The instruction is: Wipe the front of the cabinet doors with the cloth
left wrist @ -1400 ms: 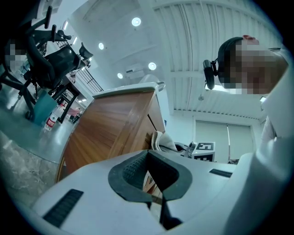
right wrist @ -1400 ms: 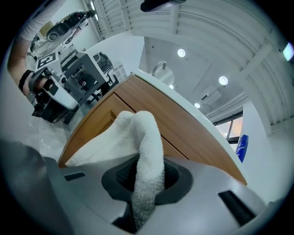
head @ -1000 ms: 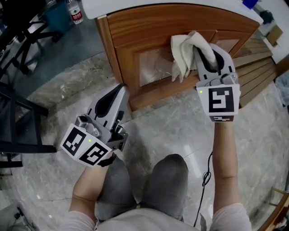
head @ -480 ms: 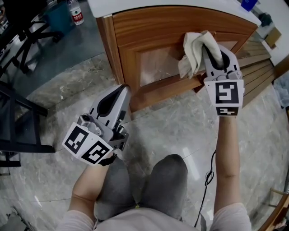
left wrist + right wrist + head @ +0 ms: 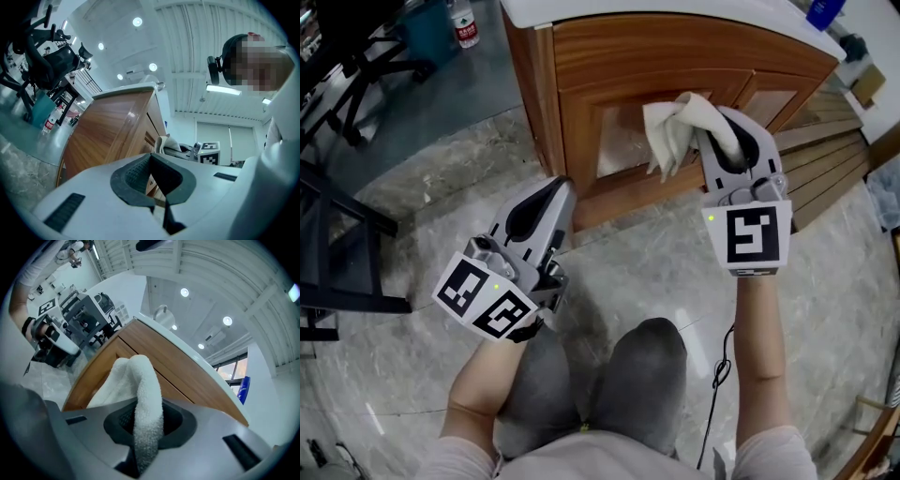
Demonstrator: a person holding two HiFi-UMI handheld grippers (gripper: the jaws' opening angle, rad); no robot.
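White cloth (image 5: pixel 673 127), clamped in the right gripper (image 5: pixel 722 131), meets the left cabinet door (image 5: pixel 619 145), seemingly mid-wipe; next should come a steady sweep across, left gripper (image 5: pixel 557 187) closed, empty.

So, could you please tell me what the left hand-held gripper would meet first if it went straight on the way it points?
Probably the brown wooden cabinet, near its lower front corner; the left hand-held gripper aims there, though depth is unclear.
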